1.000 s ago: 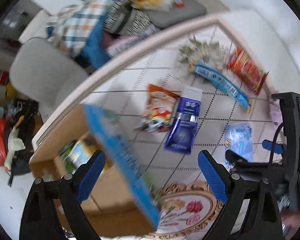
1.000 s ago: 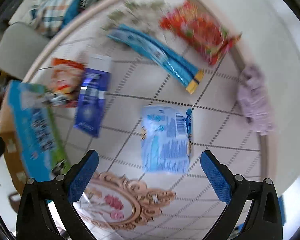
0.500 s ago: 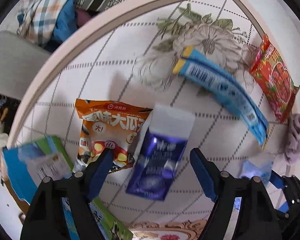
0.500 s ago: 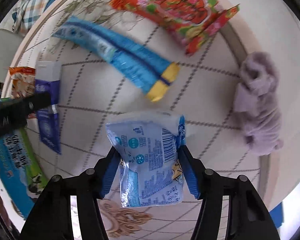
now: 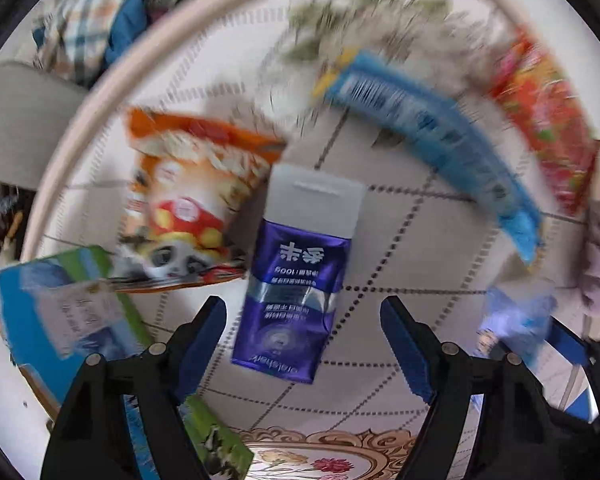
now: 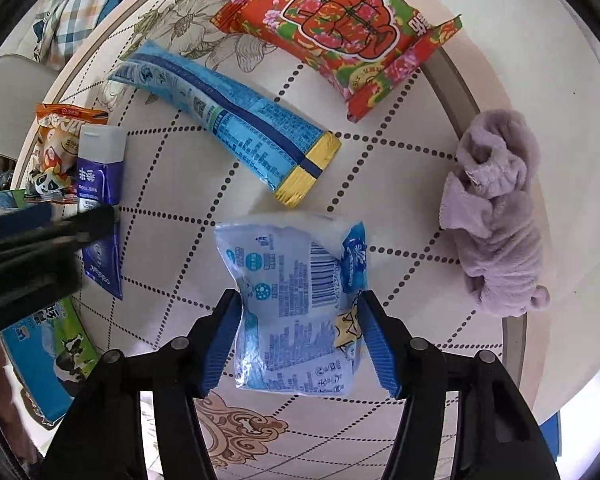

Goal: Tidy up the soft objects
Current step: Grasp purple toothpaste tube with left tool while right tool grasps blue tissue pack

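Note:
My right gripper is shut on a light blue tissue pack, its blue pads pressing both sides. My left gripper is open, its fingers on either side of the lower end of a purple pouch with a white cap, which lies flat on the round table; the pouch also shows in the right wrist view. An orange snack bag lies just left of the pouch. A long blue packet, a red flowered packet and a lilac soft cloth toy lie on the table.
A blue and green carton stands in a cardboard box at the table's left edge. The round table's rim curves at the left, with a grey chair and plaid cloth beyond. The left gripper's arm crosses the right wrist view.
The left gripper moved from the box to the purple pouch and came down around it. The right gripper closed on the tissue pack.

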### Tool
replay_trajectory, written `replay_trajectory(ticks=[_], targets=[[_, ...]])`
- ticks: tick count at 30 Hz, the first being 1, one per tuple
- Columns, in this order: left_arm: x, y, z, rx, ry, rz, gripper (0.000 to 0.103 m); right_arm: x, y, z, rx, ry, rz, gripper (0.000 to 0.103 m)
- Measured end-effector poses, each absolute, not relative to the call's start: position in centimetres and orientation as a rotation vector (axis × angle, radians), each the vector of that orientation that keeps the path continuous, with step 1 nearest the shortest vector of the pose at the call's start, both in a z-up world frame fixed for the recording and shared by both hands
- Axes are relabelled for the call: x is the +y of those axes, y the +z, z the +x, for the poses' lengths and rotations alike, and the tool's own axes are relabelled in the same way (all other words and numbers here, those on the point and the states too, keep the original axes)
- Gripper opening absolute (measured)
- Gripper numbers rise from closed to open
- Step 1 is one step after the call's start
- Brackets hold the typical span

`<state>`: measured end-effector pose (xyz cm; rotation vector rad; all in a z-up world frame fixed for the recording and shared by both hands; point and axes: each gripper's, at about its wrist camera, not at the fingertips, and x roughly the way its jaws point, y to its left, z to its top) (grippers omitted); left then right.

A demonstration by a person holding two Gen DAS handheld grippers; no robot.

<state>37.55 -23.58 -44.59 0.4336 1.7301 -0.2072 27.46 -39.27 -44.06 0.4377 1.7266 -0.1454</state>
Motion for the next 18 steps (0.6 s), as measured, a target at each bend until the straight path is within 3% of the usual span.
replay_trajectory(ticks=[3, 6, 7, 12, 18], targets=[[-23.3, -45.3, 38.7, 1.723, -0.214, 0.349, 0.077, -39.8, -44.5, 27.5, 1.727, -0.150, 0.442, 0.063], [-23.4, -45.1, 39.1, 1.715, -0.235, 0.326, 0.063, -39.1, -45.1, 27.7, 1.731, -0.155, 0.444, 0.063], [-23.5, -44.9, 39.0, 1.702, -0.243, 0.330, 0.051, -38.3, -45.5, 28.1, 1.732, -0.158, 0.438, 0.063], [-23.4, -44.7, 37.5, 1.687, -0.254, 0.320, 0.050, -36.9, -46.4, 28.4, 1.740, -0.181, 0.386, 0.062], [-21.8, -43.5, 35.0, 1.693, -0.268, 0.205, 0.049, -35.5, -45.0, 28.0, 1.719, -0.183, 0.331, 0.040]])
